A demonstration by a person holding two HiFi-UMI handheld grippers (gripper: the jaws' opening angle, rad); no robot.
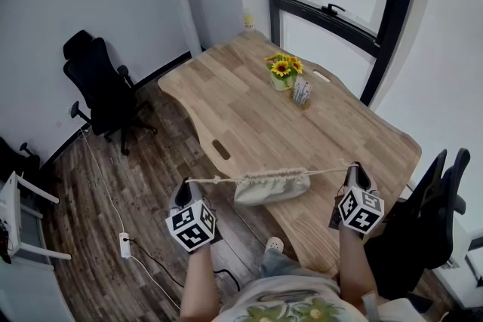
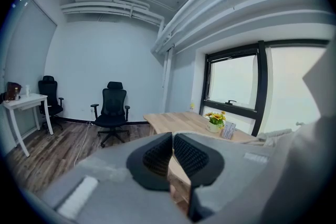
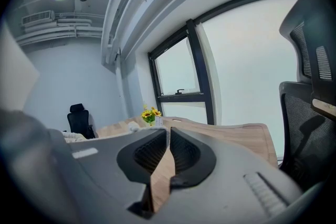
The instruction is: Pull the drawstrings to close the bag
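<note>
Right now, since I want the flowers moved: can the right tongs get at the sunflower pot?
Probably not as is. The right tongs are shut on the taut drawstring of the cloth bag. The way over the bare tabletop to the sunflower pot looks free, though it stands far off.

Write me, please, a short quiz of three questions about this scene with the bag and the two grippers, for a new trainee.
1. True or false: the cream bag lies on the floor beside the wooden table.
2. What stands at the far end of the table? A) a pot of yellow flowers B) a laptop C) a stack of books
3. Fill in: the left gripper and the right gripper are each shut on a ____ that runs taut out of the bag.

Key
1. False: it is up at the table's near edge, between the two grippers.
2. A
3. drawstring
</note>
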